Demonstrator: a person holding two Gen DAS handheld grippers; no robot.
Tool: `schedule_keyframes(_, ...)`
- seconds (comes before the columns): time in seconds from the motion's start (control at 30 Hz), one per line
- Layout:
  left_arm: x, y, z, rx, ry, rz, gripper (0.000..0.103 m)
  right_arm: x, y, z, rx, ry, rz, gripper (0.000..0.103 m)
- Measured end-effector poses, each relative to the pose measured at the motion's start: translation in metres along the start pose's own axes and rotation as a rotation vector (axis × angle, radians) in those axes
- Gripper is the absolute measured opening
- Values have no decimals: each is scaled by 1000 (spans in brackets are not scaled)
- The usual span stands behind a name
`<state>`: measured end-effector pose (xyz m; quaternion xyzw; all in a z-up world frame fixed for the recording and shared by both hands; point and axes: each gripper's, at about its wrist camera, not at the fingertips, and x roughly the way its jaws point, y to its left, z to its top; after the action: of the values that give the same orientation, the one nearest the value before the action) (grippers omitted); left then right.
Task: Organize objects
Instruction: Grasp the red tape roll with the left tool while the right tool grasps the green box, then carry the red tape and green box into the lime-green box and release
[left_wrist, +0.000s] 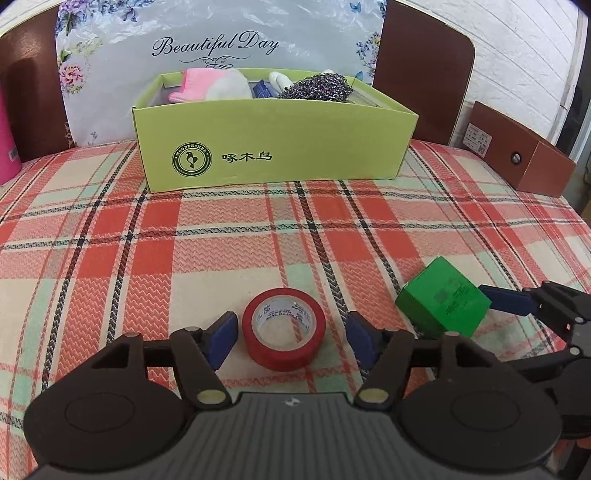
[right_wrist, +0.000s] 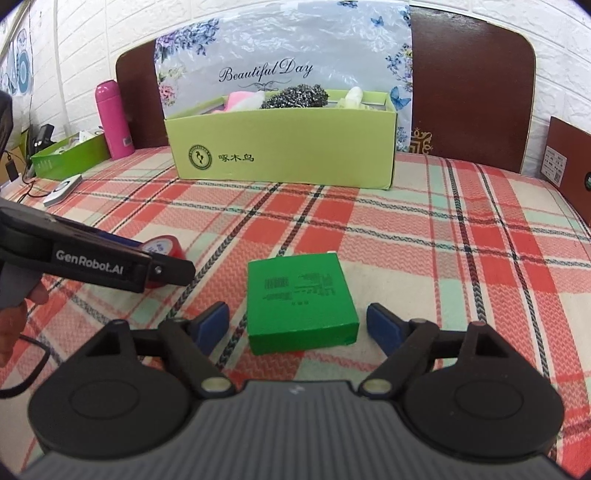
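Pick-up step in hand: left claw (left_wrist: 291, 334) stands apart with the red tape roll (left_wrist: 283, 329) between its pads, untouched, right claw (right_wrist: 297, 325) likewise astride the green box (right_wrist: 300, 301); next, close both, then carry to the yellow-green carton (left_wrist: 273, 146) ahead

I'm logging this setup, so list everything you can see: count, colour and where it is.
Tape roll: one, red, on the cloth between the left tool's pads.
Small box: one, green, between the right tool's pads.
Open carton: one, lime green, far side of the cloth.
Carton contents: pink and white cloth, dark metal scourer.
Plaid cloth: one, red, cream and mint.
Flask: one, pink, back left.
Brown box: one, right edge.
Floral bag: one, behind the carton.
Left tool: open.
Right tool: open.
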<state>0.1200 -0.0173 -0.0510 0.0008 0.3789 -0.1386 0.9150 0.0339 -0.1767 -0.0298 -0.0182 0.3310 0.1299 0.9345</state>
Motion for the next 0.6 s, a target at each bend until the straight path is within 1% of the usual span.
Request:
schedule_keyframes(0.1,0,-1,-1,8,-1,-7,66,2,1,1,-3,2,6,75)
schedule_keyframes(0.13,0,-2,-1,10,-2,-7,65,2,1,1,-1,1,7,71)
schedule_keyframes(0.17,0,-2,-1,13,-3,-5,60,2,1,1,1,0,3,63)
schedule_keyframes(0.23,-1,-2,1,13,-3,4,53,1,1,1,6,0,0,62)
schedule_keyframes(0.27,-2,0,2,6,-3,-3,49,0,1,2,12,2,3,61)
schedule_keyframes(0.33,-5,3,5,-28,-5,-32,49,-1,1,5,20,8,23,61)
schedule_keyframes(0.43,-18,3,16,-32,-45,-47,49,-8,0,14,36,-14,57,61)
schedule_keyframes(0.6,-47,0,53,0,-161,-91,49,-25,-3,50,19,-121,89,61)
